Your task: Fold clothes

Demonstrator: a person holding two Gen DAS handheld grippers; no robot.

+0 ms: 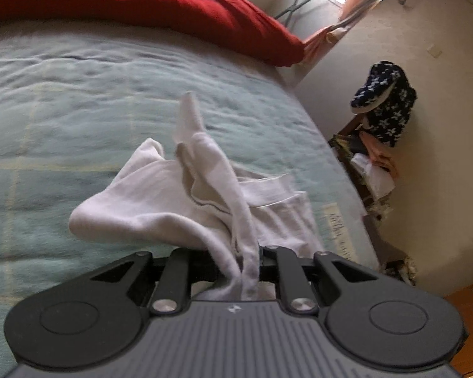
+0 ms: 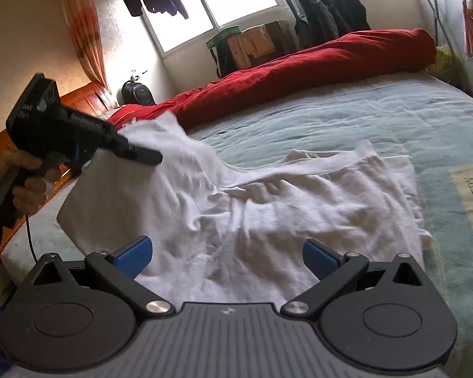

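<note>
The white shirt (image 2: 268, 208) lies spread and rumpled across the pale green bedspread (image 2: 347, 116), most of it flat on the bed, with one corner pulled up off the surface at my left. That raised corner is pinched in my left gripper (image 1: 244, 267): its jaws are drawn nearly together with a twist of the white cloth clamped between them, and the fabric trails away from them in a bunched fold down onto the bed. From my right-hand camera I can see the same left gripper (image 2: 148, 156) lifted above the mattress edge, cloth hanging from its tip, with my hand (image 2: 25, 186) wrapped round its handle.

My right gripper (image 2: 227, 252) hovers low over the near edge of the shirt with its blue pads (image 2: 132, 255) spread wide apart; the cloth lies beneath and between them, but they grip nothing.

Beyond the shirt, a red quilt (image 2: 315, 63) lies rolled along the far side of the bed. Behind it, dark clothes (image 2: 324, 15) hang on a rail before the bright window (image 2: 236, 3). An orange curtain (image 2: 82, 22) hangs at the left.
</note>
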